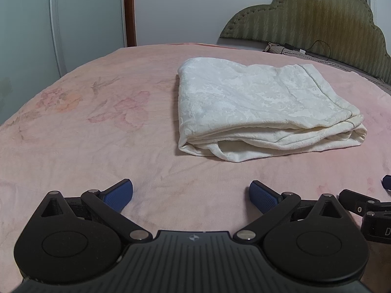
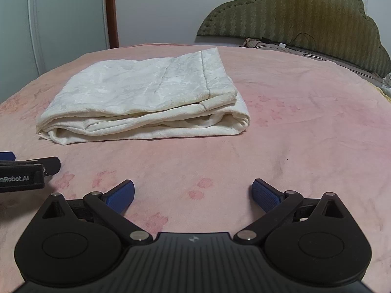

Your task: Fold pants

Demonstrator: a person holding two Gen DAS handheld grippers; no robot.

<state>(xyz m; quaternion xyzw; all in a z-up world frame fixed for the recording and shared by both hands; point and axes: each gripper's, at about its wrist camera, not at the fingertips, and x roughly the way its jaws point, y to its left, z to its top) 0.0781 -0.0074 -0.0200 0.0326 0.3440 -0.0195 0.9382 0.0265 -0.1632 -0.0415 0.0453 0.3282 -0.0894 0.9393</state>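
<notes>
since the pants (image 1: 264, 112) already lie folded mid-bed (image 1: 97, 146), well ahead of both claws, the task looks finished; left gripper (image 1: 191, 196) and right gripper (image 2: 193, 195) rest spread wide, empty; next: withdraw.

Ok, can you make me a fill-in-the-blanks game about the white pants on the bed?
1. The white pants lie ____ in a stack.
2. They rest on a ____ blanket.
3. The left gripper and the right gripper are both ____.
4. Each gripper holds ____.

Missing words: folded; pink; open; nothing
</notes>
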